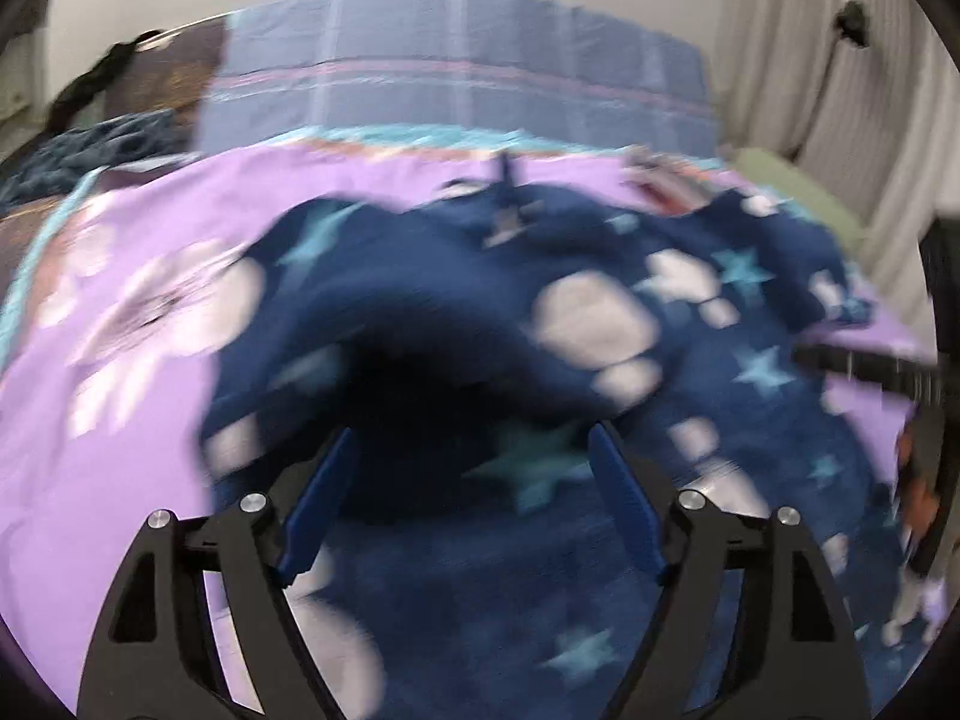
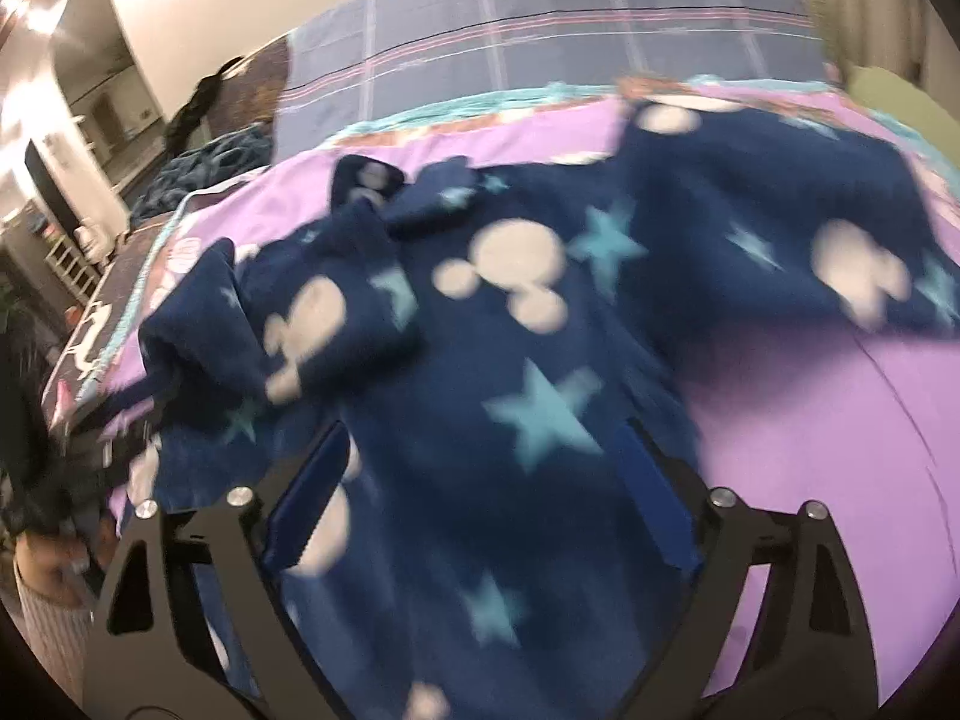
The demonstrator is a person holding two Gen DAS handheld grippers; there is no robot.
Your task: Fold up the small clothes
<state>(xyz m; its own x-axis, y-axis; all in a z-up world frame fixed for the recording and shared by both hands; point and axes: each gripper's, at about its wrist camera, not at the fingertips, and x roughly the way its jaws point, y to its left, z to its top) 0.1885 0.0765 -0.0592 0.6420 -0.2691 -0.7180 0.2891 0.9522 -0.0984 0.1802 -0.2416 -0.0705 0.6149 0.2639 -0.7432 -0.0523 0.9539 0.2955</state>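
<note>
A small navy fleece garment (image 1: 600,324) with teal stars and white mouse-head shapes lies spread on a purple bed cover (image 1: 120,420). My left gripper (image 1: 474,438) is open just above it, blue fingers wide apart, with a raised fold of fleece in front. The same garment (image 2: 516,360) fills the right wrist view, one sleeve (image 2: 288,312) bunched at the left and the other (image 2: 810,228) spread to the right. My right gripper (image 2: 486,438) is open over the garment's body. Both views are motion-blurred.
A blue plaid pillow (image 1: 456,78) lies at the head of the bed. A dark teal blanket (image 1: 78,150) is heaped at the left. A green cushion (image 1: 798,192) and a curtain (image 1: 840,60) are at the right. Purple cover (image 2: 810,420) shows beside the garment.
</note>
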